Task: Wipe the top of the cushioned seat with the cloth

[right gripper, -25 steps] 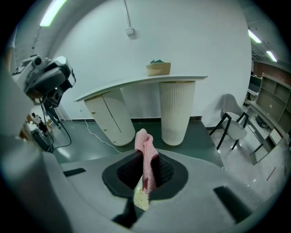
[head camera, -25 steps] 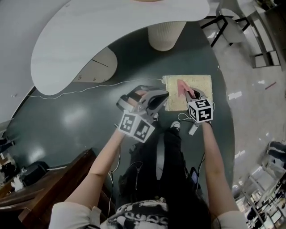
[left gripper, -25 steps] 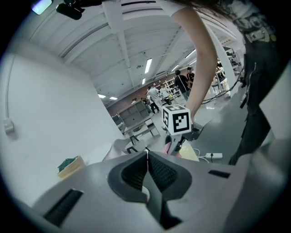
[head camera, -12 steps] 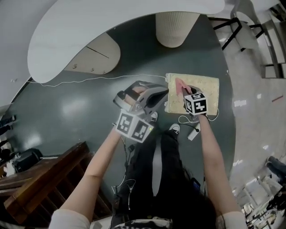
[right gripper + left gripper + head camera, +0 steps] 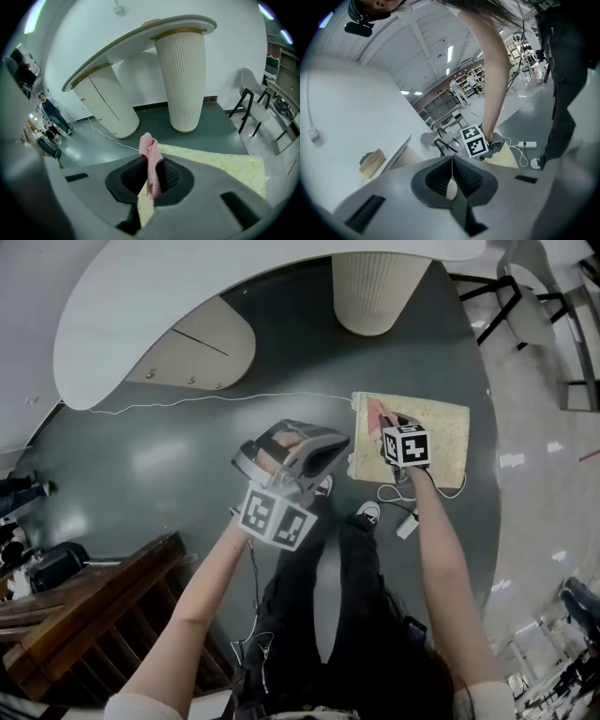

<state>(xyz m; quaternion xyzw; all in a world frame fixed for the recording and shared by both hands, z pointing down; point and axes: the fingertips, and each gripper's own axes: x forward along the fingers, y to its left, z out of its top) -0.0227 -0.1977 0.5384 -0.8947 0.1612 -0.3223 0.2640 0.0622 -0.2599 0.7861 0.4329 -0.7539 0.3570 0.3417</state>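
Observation:
The cushioned seat (image 5: 436, 442) is a pale yellow square pad low over the dark green floor. My right gripper (image 5: 387, 425) is over its left part, shut on a pink cloth (image 5: 377, 414) that sticks out past the jaws. In the right gripper view the pink cloth (image 5: 151, 161) stands pinched between the pads, with the seat (image 5: 220, 164) just beyond. My left gripper (image 5: 340, 440) hovers to the seat's left, over the floor. The left gripper view shows its jaws (image 5: 452, 172) shut with nothing in them, and the right gripper's marker cube (image 5: 474, 141) ahead.
A white curved table (image 5: 187, 296) on a ribbed pedestal (image 5: 380, 292) stands beyond the seat. A white cable (image 5: 216, 399) and a power strip (image 5: 407, 526) lie on the floor. Dark wooden furniture (image 5: 84, 606) is at lower left, a chair (image 5: 253, 101) at far right.
My right gripper has slid the pink cloth a little leftward and away from me over the seat. The left gripper has stayed beside the seat, still shut.

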